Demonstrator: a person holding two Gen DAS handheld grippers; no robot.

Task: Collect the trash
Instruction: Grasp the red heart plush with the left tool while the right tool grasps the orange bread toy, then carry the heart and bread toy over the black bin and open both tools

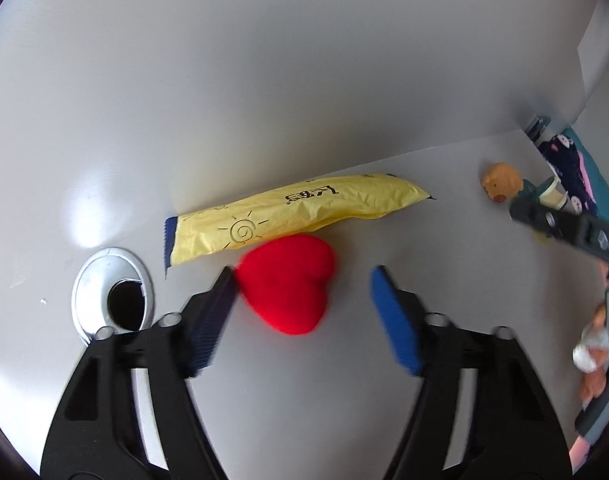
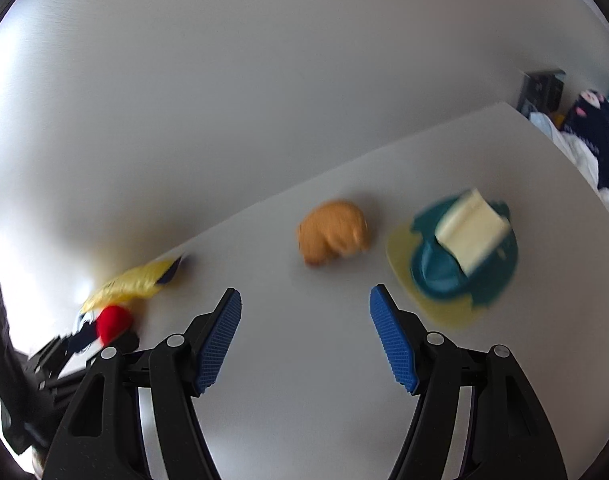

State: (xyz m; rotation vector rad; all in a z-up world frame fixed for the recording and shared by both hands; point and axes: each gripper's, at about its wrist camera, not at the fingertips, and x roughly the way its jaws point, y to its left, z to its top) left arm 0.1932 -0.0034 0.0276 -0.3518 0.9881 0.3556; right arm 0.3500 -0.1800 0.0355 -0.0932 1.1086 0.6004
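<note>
A yellow snack wrapper (image 1: 288, 212) lies on the white desk against the wall. A red plush heart (image 1: 290, 284) lies just in front of it, between the fingers of my open left gripper (image 1: 304, 280), close to the left pad. My right gripper (image 2: 304, 300) is open and empty above the desk. Ahead of it lie an orange plush animal (image 2: 334, 232) and, to the right, a teal and cream object on a yellow base (image 2: 460, 252). The wrapper (image 2: 134, 280) and the heart (image 2: 112, 322) also show at the left of the right wrist view.
A silver cable grommet (image 1: 112, 292) with a dark hole sits in the desk at the left. The desk's right edge (image 2: 564, 152) borders a bed with dark patterned fabric (image 2: 596, 140). The right gripper's body (image 1: 572, 228) crosses the left wrist view at the right.
</note>
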